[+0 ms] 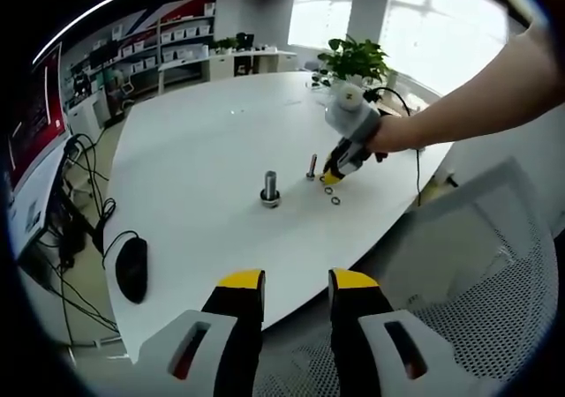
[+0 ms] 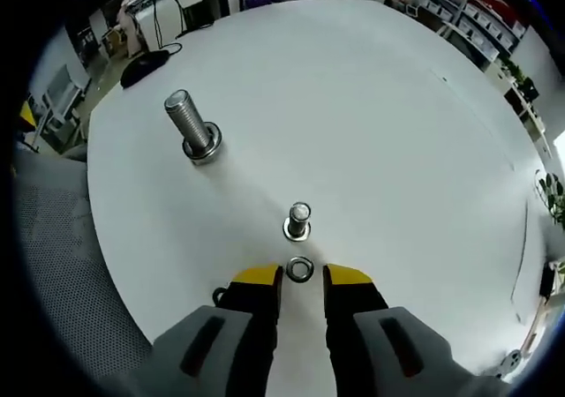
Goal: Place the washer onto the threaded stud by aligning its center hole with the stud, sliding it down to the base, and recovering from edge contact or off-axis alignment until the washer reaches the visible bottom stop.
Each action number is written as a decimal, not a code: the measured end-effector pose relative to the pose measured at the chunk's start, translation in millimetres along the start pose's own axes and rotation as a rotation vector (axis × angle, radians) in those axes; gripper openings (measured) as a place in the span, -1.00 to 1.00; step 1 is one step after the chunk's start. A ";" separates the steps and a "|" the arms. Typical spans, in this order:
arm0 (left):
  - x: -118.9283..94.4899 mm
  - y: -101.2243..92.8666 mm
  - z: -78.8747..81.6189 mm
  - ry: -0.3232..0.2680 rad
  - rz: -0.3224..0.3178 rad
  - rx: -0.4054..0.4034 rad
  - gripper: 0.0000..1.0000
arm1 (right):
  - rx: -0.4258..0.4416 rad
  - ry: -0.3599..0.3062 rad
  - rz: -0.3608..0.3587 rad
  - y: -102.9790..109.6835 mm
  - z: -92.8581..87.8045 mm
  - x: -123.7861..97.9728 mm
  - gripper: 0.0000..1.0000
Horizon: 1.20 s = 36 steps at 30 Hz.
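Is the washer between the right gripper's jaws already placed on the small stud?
No, the washer lies flat on the table in front of the small stud, between the right gripper's open jaws.

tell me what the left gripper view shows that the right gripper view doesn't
Left gripper view alone: a potted plant, the person's forearm holding the right tool, and a mesh chair beside the left tool. Right gripper view alone: a close look at a washer lying flat between the open jaws. Shared: the white table, large stud, small stud, black mouse.
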<state>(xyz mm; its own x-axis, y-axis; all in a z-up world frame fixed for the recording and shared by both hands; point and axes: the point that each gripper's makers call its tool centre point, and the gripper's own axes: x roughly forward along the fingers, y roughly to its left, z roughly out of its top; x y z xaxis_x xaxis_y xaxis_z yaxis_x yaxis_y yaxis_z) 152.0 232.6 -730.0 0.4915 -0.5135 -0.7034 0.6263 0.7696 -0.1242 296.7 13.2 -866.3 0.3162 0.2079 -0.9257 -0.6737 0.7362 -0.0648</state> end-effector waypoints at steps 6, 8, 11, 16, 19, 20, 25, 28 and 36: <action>-0.3 0.1 0.1 0.000 -0.001 -0.003 -0.47 | -0.002 -0.020 0.028 1.3 -0.9 -0.9 -0.61; -0.2 -0.1 -0.2 0.002 -0.002 -0.001 -0.47 | -0.002 -0.039 0.052 2.2 -0.7 -0.5 -0.63; -0.2 -0.3 0.6 -0.003 -0.004 -0.004 -0.47 | -0.004 -0.048 0.064 0.1 -0.7 0.2 -0.67; -0.2 -0.2 0.6 -0.003 -0.003 -0.003 -0.47 | -0.050 -0.016 0.096 2.8 -1.2 -0.8 -0.67; -0.1 -0.6 0.9 -0.004 -0.005 -0.003 -0.47 | -0.135 0.039 0.123 2.6 -3.7 -0.4 -0.67; -0.1 -0.6 0.9 -0.004 -0.005 -0.002 -0.47 | -0.156 0.057 0.127 3.6 -4.3 -1.0 -0.67; -0.1 -1.1 0.6 -0.003 -0.007 -0.001 -0.47 | -0.262 0.132 0.163 6.9 -5.9 -0.2 -0.61; -0.1 -1.3 0.7 -0.004 -0.008 0.001 -0.47 | -0.335 0.162 0.189 10.3 -8.0 -2.1 -0.56; -0.1 -1.9 0.6 -0.003 -0.010 0.002 -0.47 | -0.388 0.210 0.148 8.0 -7.5 0.7 -0.63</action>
<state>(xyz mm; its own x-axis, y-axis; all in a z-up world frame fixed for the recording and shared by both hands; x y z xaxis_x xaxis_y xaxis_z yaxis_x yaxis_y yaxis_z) 151.2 230.9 -729.3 0.4872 -0.5226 -0.6997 0.6323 0.7637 -0.1302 286.5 14.4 -870.2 0.0832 0.1282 -0.9883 -0.9142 0.4045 -0.0245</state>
